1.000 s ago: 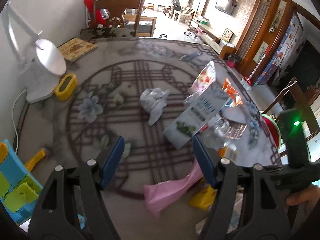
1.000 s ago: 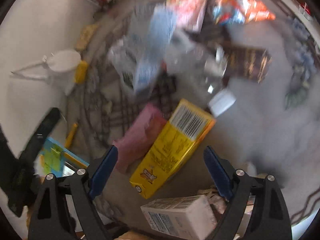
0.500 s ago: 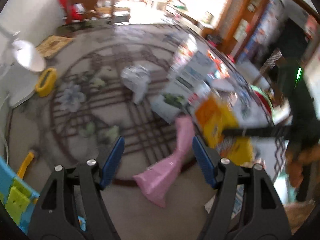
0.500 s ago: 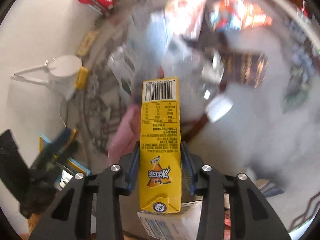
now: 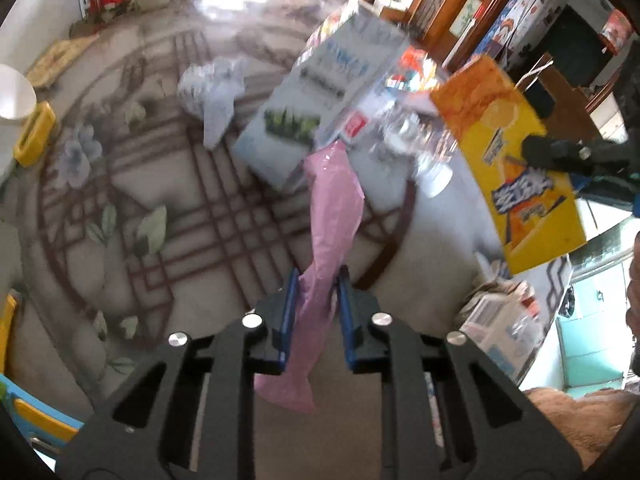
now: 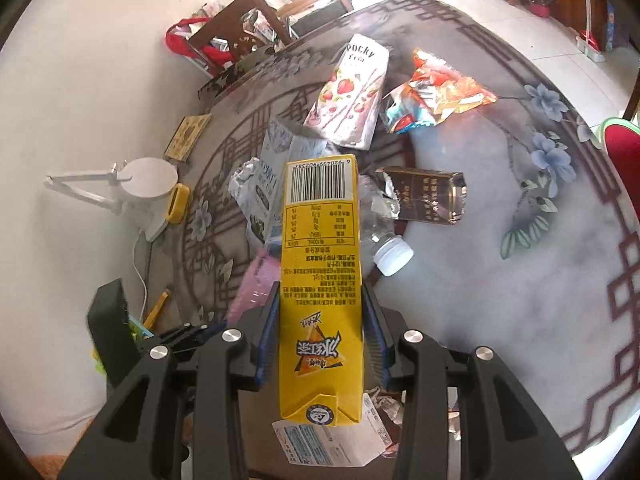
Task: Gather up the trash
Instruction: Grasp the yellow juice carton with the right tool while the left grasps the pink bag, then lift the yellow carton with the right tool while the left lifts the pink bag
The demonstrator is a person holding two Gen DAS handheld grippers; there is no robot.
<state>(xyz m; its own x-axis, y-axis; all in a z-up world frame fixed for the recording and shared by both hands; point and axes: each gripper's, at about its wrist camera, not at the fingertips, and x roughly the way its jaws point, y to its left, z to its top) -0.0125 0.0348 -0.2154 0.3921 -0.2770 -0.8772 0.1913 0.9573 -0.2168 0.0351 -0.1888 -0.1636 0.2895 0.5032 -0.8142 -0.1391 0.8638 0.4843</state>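
Here the left hand-held gripper (image 5: 316, 292) has just closed its jaws onto a pink bag (image 5: 332, 216) lying lengthwise away from it across the patterned counter (image 6: 500, 280), toward a pale carton (image 5: 316, 108). The right hand-held gripper (image 6: 320, 312) is clamped on a yellow juice carton (image 6: 320, 280), long axis pointing forward above a capped bottle (image 6: 384, 236) and wrappers, a tiled room beyond.

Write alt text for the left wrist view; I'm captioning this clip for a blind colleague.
The left gripper is shut on a crumpled pink plastic bag lying on a patterned table. Beyond it lie a pale carton and crumpled wrapper; at right, the other gripper holds up a yellow drink carton.
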